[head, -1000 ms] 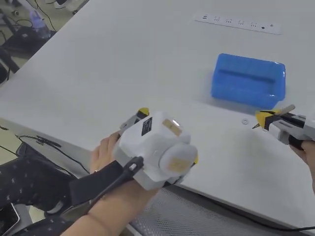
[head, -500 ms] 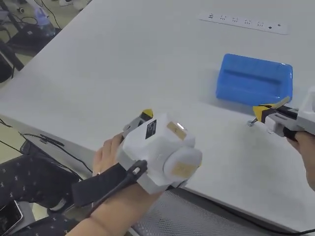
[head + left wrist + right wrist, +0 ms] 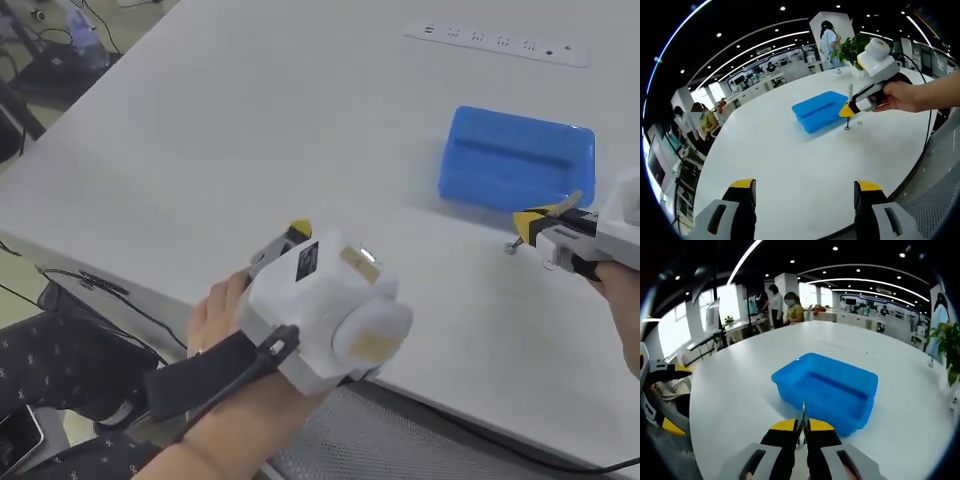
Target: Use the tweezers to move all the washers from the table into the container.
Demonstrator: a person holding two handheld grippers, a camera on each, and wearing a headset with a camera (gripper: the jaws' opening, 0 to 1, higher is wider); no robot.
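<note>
- white table [image 3: 250,130] spreads across most of the head view. blue container [image 3: 515,160] sits on it at upper right, with a white power strip [image 3: 495,45] beyond it near the top edge.
- right gripper [image 3: 801,429] comes in at the right edge of the head view, held in a hand [image 3: 902,95]. its yellow-tipped jaws are pressed together on the tweezers [image 3: 803,412], which poke out between them.
- tweezers slope down to the tabletop. their tip is low, just in front of the container's near wall, right of centre in the head view. cannot tell whether the tip grips anything.
- one washer [image 3: 860,122], a small ring, lies flat on the table just beside the tweezers tip, right of centre in the left gripper view. it is near the container but outside it.
- left gripper [image 3: 805,186] is at lower centre of the head view, over the table's near edge and well apart from container and washer. jaws spread wide, nothing between them.
- in the right gripper view the container is at centre frame, open side up, just past the jaws.
- people [image 3: 790,305] stand in the hall behind the table, upper left of that view.
</note>
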